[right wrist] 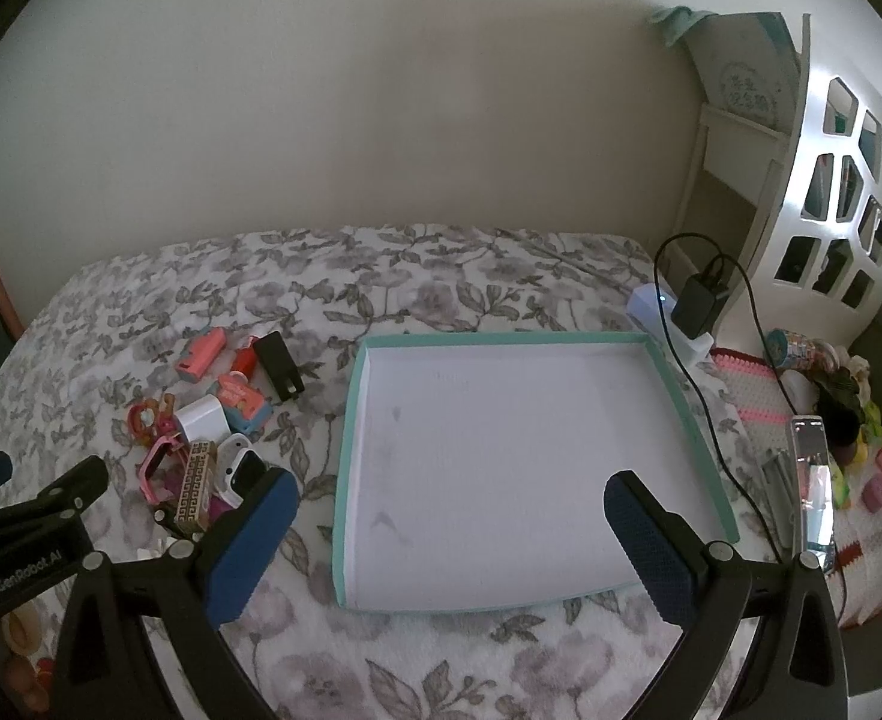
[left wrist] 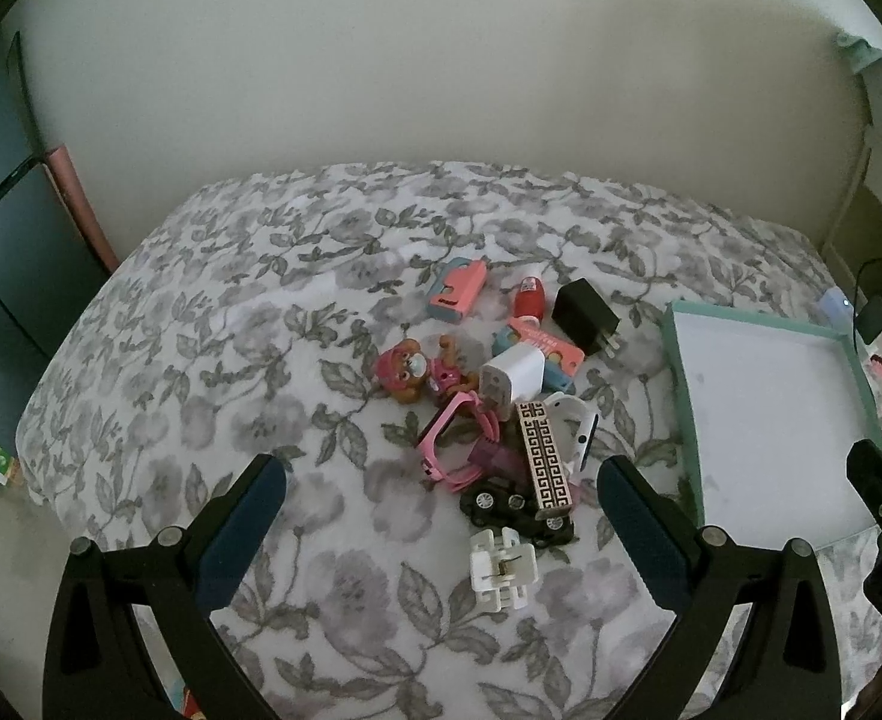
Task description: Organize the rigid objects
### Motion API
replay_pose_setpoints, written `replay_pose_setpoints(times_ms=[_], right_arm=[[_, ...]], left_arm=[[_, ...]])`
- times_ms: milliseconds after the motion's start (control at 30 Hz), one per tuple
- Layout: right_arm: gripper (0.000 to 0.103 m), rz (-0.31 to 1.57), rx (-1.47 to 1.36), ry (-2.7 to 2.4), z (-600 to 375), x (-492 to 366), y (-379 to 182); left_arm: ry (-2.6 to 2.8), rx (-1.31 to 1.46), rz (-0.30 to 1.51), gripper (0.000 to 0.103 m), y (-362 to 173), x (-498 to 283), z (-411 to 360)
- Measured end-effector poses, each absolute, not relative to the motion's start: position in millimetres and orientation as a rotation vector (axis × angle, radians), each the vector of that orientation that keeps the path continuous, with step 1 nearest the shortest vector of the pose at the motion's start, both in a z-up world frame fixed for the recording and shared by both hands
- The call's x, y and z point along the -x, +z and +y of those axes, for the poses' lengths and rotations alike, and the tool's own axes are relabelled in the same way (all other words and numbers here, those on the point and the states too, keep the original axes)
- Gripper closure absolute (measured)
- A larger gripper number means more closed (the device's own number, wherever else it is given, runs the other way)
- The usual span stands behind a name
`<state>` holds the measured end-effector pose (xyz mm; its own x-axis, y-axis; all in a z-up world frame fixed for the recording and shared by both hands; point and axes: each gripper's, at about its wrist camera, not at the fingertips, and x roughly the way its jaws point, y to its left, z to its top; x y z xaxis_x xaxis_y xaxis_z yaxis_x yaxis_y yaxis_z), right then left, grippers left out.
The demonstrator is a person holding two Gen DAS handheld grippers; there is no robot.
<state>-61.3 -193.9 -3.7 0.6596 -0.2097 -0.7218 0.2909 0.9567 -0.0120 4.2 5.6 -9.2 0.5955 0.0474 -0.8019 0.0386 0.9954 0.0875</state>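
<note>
Toys and chargers lie heaped ahead of the left gripper [left wrist: 441, 483], whose fingers are spread empty. Nearest is a white clip [left wrist: 502, 577]. The right gripper [right wrist: 444, 495], also spread, hangs over the tray [right wrist: 354, 420].

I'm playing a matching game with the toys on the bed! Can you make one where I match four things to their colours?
Things:
1. wall plug with prongs
2. hair clip
3. tray rim
4. little bottle

Colours:
A. white
B. red
C. black
D. teal

Right pairs: 1-C, 2-A, 3-D, 4-B
</note>
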Motion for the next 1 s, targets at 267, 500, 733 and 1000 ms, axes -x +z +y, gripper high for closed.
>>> replay_pose_setpoints(times_ms=[267, 500, 733, 1000], right_arm=[[0.000, 0.812, -0.104, -0.284, -193.6, 60.0, -5.3], [0.000, 0.812, -0.104, -0.284, -193.2, 60.1, -5.4], [0.000, 0.812, -0.103, -0.284, -193.5, 60.0, -5.4], [0.000, 0.812, -0.103, -0.285, -193.3, 60.1, -5.5]], left_arm=[[0.017, -0.096, 0.948, 0.000, -11.7, -5.7, 7.4], [0.021, -0.098, 0.953, 0.000, -13.4, -6.4, 8.0], [0.025, -0.099, 0.957, 0.000, -14.4, -6.4, 8.3], [0.032, -0.100, 0.967, 0.000, -15.9, -7.0, 8.6]])
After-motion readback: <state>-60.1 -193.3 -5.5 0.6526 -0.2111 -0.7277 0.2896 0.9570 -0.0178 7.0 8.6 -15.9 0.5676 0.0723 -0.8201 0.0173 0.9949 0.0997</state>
